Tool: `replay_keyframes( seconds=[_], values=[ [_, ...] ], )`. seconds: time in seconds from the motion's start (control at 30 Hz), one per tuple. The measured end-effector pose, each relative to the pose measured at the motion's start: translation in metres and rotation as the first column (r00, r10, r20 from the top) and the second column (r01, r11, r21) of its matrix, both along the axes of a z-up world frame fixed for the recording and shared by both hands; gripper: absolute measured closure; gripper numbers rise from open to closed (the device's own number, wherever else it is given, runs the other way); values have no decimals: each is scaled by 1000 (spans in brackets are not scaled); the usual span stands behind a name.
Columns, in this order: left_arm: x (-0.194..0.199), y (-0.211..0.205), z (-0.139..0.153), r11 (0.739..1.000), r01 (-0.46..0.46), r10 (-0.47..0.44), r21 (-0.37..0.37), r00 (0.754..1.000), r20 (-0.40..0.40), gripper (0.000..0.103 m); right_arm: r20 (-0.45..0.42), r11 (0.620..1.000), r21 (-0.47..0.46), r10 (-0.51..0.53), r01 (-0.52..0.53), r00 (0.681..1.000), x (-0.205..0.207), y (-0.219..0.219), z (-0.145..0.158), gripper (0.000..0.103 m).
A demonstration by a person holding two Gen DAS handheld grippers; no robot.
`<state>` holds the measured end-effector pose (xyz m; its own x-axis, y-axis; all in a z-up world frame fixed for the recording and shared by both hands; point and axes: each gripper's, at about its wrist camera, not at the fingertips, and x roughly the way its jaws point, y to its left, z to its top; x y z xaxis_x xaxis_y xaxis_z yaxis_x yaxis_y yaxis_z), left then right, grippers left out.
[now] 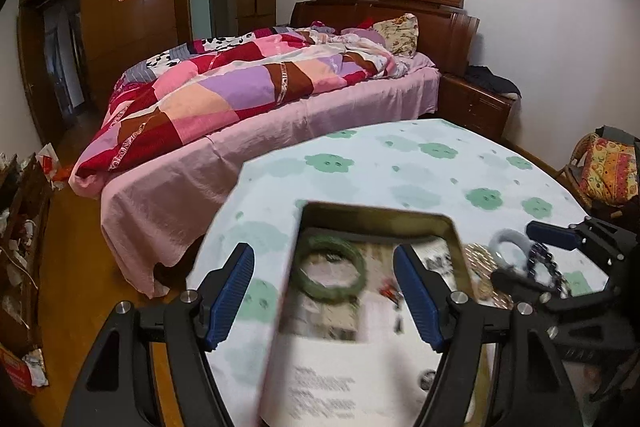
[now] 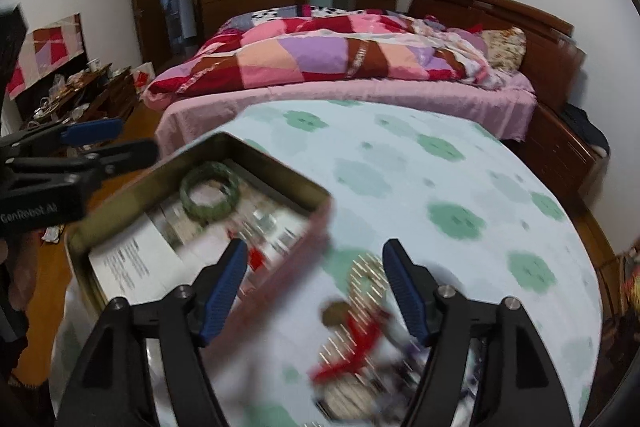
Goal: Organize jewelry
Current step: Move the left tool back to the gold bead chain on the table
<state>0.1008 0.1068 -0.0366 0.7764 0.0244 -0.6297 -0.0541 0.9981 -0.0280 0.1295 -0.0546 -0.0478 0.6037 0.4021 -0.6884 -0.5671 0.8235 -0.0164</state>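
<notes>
Green bangle (image 1: 330,269) sits in the tin (image 1: 452,231) at our twelve o'clock; both grippers, left (image 1: 324,297) and right (image 2: 314,287), have jaws apart, empty. Loose beads (image 2: 352,343) near the table (image 2: 440,163) could scatter if we sweep carelessly.

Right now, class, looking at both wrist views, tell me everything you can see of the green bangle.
The green bangle is a thick closed ring, mottled green like jade or stone, with a smooth rounded profile. It lies flat inside the open metal tin, near the tin's far end, resting on the printed papers that line the bottom. Paper shows through its centre. Neither gripper touches it. Motion blur hides finer surface detail.
</notes>
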Motion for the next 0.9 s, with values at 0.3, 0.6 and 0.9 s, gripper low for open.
replay_keyframes(
  seconds=[0.3, 0.6, 0.9],
  values=[
    [-36, -87, 1, 986, 164, -164, 34, 986, 11, 31, -52, 987, 28, -155, 157, 987, -34, -90, -9, 27],
    [-56, -144, -26, 956, 289, -286, 40, 956, -71, 31, -64, 976, 45, -208, 211, 976, -49, -124, -25, 25],
    [-54, -162, -45, 942, 334, -328, 31, 936, -125, 31, -65, 966, 33, -254, 256, 965, -48, -144, -40, 22]
  ],
)
